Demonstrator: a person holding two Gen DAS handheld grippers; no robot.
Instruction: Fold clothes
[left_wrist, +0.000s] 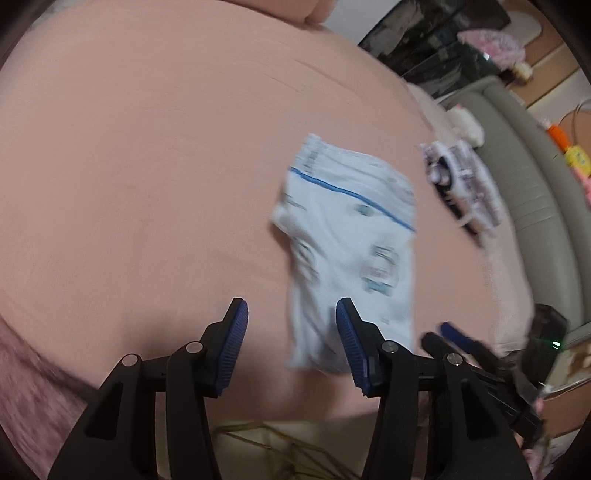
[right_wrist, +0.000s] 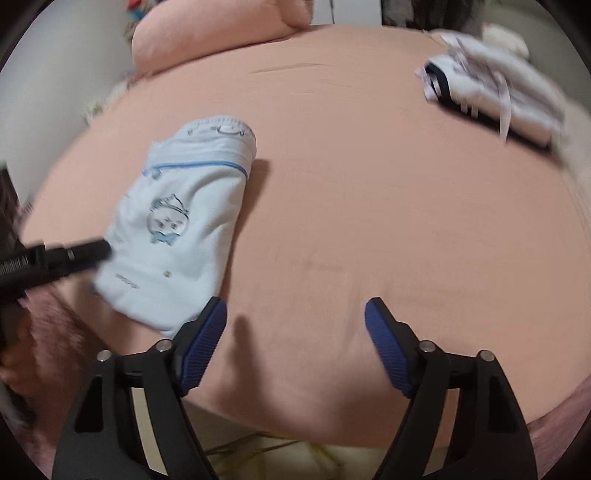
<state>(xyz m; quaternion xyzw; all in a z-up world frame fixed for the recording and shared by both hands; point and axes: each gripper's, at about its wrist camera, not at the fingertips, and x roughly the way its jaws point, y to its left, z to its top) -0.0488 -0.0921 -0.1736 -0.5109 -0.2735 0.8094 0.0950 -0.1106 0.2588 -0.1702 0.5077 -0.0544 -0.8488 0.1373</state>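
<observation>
Lying folded on pink bedsheet (right_wrist: 369, 184): light-blue garment (right_wrist: 177, 221) w/ cartoon print, near bed's front edge. Left gripper (left_wrist: 291, 325) jaws wide apart, nothing held, just beside garment. Right gripper (right_wrist: 295, 321) likewise spread, empty. 2nd folded pile (right_wrist: 495, 88) at far right, well apart.

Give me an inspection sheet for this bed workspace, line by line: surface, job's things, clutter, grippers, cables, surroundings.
Surface: pink bedsheet, mostly smooth, faint creases.
Job's things: light blue printed garment, folded into a narrow rectangle, lying flat; folded white and navy clothes at the far right corner.
Clutter: pink pillow at the head of the bed.
Grippers: left gripper open, empty, one finger over the blue garment's near end; right gripper open, empty, over bare sheet.
Cables: thin yellowish cords on the floor below the bed edge.
Surroundings: grey sofa beside the bed; the items beyond it are blurred.
</observation>
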